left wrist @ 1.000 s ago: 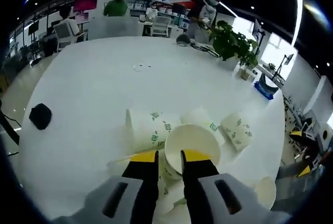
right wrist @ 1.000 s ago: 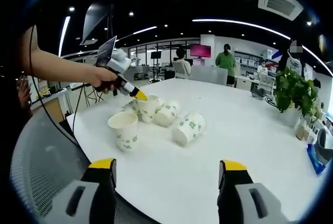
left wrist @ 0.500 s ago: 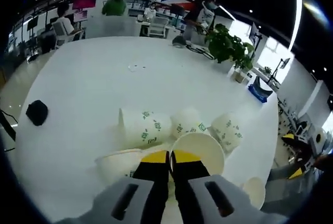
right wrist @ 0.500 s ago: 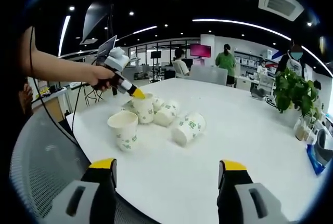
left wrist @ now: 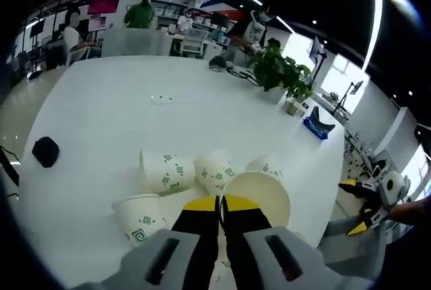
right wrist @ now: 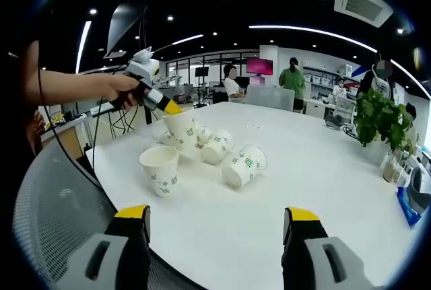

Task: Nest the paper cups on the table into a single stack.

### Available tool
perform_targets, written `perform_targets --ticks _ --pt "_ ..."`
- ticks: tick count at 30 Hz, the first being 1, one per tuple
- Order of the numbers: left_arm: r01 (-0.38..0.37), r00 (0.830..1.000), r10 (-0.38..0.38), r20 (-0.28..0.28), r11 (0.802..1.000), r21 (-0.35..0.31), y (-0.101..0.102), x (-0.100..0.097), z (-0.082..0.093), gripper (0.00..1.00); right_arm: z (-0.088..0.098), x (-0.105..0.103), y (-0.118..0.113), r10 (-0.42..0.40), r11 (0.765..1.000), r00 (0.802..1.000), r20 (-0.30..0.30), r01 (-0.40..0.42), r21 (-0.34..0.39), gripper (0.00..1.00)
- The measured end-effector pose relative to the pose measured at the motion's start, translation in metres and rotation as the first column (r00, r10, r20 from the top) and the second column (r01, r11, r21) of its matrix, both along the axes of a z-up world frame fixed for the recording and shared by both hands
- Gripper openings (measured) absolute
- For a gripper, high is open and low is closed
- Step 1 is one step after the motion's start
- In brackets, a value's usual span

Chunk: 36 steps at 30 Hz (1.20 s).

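My left gripper point(left wrist: 221, 202) is shut on the rim of a white paper cup point(left wrist: 259, 196) with green marks, held up off the white table point(left wrist: 121, 95). In the right gripper view a hand holds that left gripper point(right wrist: 172, 108), and the lifted cup point(right wrist: 182, 127) hangs tilted above the others. One cup point(right wrist: 160, 167) stands upright, also seen as the upright cup point(left wrist: 138, 216). Lying cups point(right wrist: 215, 147), point(right wrist: 244, 164) rest on their sides beside it, seen again as lying cups point(left wrist: 165, 171), point(left wrist: 215, 171), point(left wrist: 266, 165). My right gripper point(right wrist: 215, 216) is open, well short of the cups and holding nothing.
A small black object point(left wrist: 46, 151) lies on the table at the left. A potted plant point(left wrist: 276, 68) stands near the far edge. A grey mesh chair point(right wrist: 47, 223) sits by the near table edge. People and desks fill the background.
The left gripper has shut on the cup's rim and lifted the cup off the table. The right gripper has stayed in place, open.
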<state>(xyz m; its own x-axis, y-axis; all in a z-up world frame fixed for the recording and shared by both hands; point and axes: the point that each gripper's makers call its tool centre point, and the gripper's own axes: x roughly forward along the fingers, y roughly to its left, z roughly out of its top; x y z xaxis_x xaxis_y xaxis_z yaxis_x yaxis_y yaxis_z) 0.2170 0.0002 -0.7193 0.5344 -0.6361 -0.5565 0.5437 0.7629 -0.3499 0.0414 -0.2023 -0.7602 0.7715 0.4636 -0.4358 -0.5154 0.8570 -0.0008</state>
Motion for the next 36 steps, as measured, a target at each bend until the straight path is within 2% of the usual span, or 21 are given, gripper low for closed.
perform_targets --ticks 5,7,9,13,15,16,24,30,36 --pt "0.047 0.999 -0.047 0.002 0.999 -0.013 -0.004 -0.01 0.014 0.0 0.001 -0.001 0.002 0.002 1.0 1.0 -0.002 -0.002 -0.001 0.82" --pt "0.08 0.997 -0.08 0.002 0.997 -0.01 -0.007 -0.023 0.022 0.0 0.001 -0.001 0.002 0.002 1.0 1.0 -0.002 -0.002 -0.001 0.82" --pt "0.097 0.995 -0.097 0.004 0.995 -0.007 -0.007 -0.022 0.023 0.0 0.001 -0.001 0.002 0.003 1.0 1.0 -0.002 -0.003 0.0 0.82" --pt "0.129 0.992 -0.129 0.007 0.991 -0.023 -0.012 -0.041 0.035 0.0 0.001 -0.001 0.001 0.001 1.0 1.0 -0.002 -0.001 -0.001 0.82" --pt "0.147 0.989 -0.147 0.005 0.989 -0.022 -0.015 -0.046 0.034 0.0 0.0 0.0 0.001 0.001 1.0 1.0 -0.001 -0.001 0.0 0.82" --pt "0.156 0.988 -0.156 0.002 0.988 -0.019 -0.02 -0.054 0.035 0.0 0.0 0.0 0.0 0.001 1.0 1.0 -0.001 -0.001 0.0 0.82" --pt "0.188 0.982 -0.188 -0.012 0.982 0.0 -0.028 -0.07 0.025 0.0 -0.001 0.0 -0.001 0.002 1.0 1.0 -0.001 -0.002 -0.001 0.82" --pt "0.193 0.981 -0.192 -0.034 0.981 0.029 -0.029 -0.076 0.006 0.0 -0.001 0.0 -0.002 0.0 1.0 1.0 -0.001 0.0 -0.002 0.81" --pt "0.209 0.978 -0.209 -0.005 0.974 0.088 -0.031 -0.077 -0.008 0.0 -0.002 0.0 -0.002 0.001 1.0 1.0 -0.004 -0.001 -0.001 0.81"
